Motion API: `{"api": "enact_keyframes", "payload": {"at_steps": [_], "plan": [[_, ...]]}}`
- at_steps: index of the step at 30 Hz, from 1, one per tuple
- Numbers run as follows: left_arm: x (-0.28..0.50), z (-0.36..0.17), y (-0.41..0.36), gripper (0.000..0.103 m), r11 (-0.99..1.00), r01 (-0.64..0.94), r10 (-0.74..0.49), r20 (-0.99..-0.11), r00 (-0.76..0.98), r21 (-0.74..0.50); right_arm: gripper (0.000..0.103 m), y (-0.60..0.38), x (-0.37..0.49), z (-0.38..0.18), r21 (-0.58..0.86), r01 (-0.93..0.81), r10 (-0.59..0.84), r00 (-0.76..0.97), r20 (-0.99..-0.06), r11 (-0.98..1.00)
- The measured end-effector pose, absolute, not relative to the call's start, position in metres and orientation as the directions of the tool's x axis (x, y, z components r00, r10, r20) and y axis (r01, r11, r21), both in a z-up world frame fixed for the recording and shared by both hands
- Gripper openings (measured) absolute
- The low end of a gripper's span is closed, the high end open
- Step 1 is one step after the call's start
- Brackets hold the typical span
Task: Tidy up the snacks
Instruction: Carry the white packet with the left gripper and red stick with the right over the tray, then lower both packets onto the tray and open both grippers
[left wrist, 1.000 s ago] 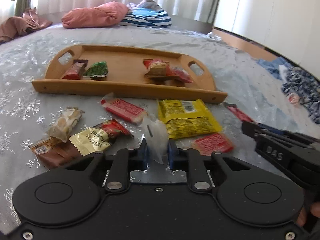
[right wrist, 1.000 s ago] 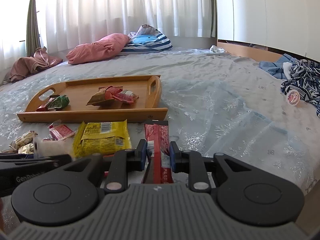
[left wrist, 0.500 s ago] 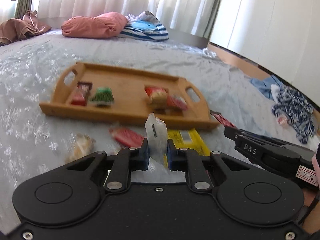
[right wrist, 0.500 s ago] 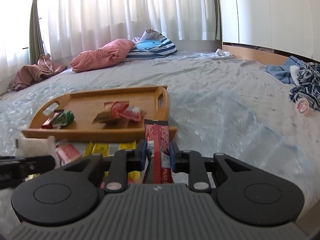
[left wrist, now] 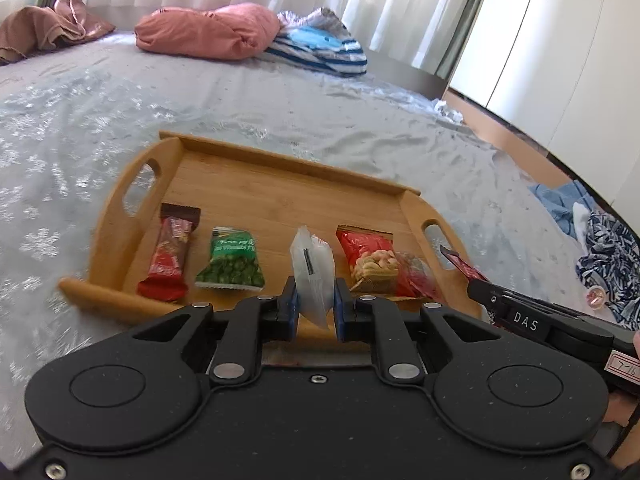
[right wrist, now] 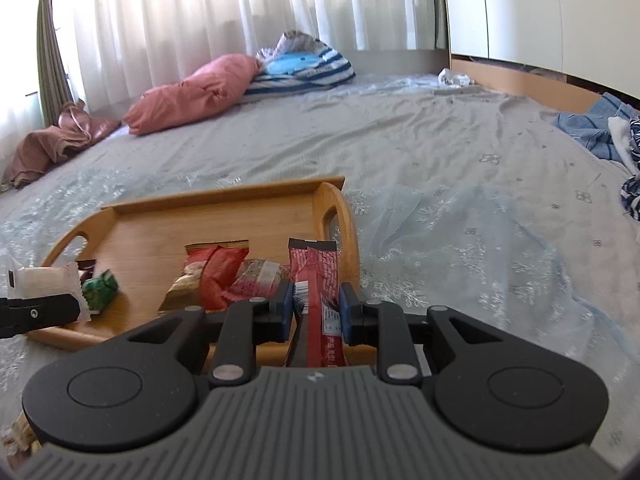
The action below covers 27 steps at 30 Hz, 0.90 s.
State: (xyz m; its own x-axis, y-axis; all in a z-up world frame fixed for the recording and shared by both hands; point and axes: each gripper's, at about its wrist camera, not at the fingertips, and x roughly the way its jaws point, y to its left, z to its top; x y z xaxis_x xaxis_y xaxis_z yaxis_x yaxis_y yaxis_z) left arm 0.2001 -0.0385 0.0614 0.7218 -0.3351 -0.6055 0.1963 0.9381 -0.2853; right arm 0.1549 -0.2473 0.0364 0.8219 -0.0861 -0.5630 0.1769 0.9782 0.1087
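Surface: a bed [left wrist: 360,128] with a pale patterned cover carries the wooden tray [left wrist: 256,192]; no counter is in sight.
Left gripper [left wrist: 316,308]: its fingers are clamped on a small clear-white packet [left wrist: 314,272], held upright above the tray's near edge, about midway along it.
Right gripper [right wrist: 316,312]: its fingers pinch a long red bar [right wrist: 318,280], standing on end just inside the tray's right handle end.
Already in the tray: a red-and-brown bar [left wrist: 172,256] and a green pea packet [left wrist: 232,260] toward the left handle end; a red nut packet [left wrist: 370,258] with a smaller red wrapper [left wrist: 416,274] against it toward the right end.
Done so far: four snacks lie along the tray's near side; the far side is bare wood.
Left to do: both held snacks are not yet set down. In the right wrist view's lower left corner a scrap of wrapper [right wrist: 20,436] shows on the bed, so more may wait outside the tray.
Progress, as a judgement: roughly midway.
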Motion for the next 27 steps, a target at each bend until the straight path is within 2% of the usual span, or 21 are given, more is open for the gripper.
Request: {"api": "enact_keyframes", "payload": {"at_steps": [12,22,24,25,26,27], "plan": [[0.252,0.025,-0.058,0.016,0.941,0.153,-0.325,-0.681,0.657,-0.302,0.028,-0.243,0.194,0.02,0.095,0.149,-0.064,0.801,-0.596,0.984],[0.262,0.018,-0.059,0.016,0.939,0.149,-0.328,-0.677,0.659,-0.311,0.028,-0.24,0.205,0.015,0.135,0.13,-0.023,0.799,-0.601,0.982],[0.261,0.02,-0.058,0.02,0.94,0.147,-0.325,-0.678,0.659,-0.308,0.028,-0.241,0.206,0.015,0.154,0.123,-0.006,0.799,-0.601,0.98],[0.259,0.021,-0.058,0.025,0.942,0.148,-0.322,-0.678,0.661,-0.302,0.032,-0.241,0.205,0.015,0.166,0.121,0.003,0.8,-0.6,0.979],[0.258,0.022,-0.057,0.034,0.944,0.152,-0.318,-0.678,0.662,-0.294,0.037,-0.242,0.204,0.015,0.183,0.119,0.014,0.802,-0.597,0.976],[0.257,0.024,-0.057,0.046,0.946,0.157,-0.315,-0.679,0.663,-0.285,0.038,-0.243,0.202,0.016,0.193,0.12,0.018,0.806,-0.592,0.974]]}}
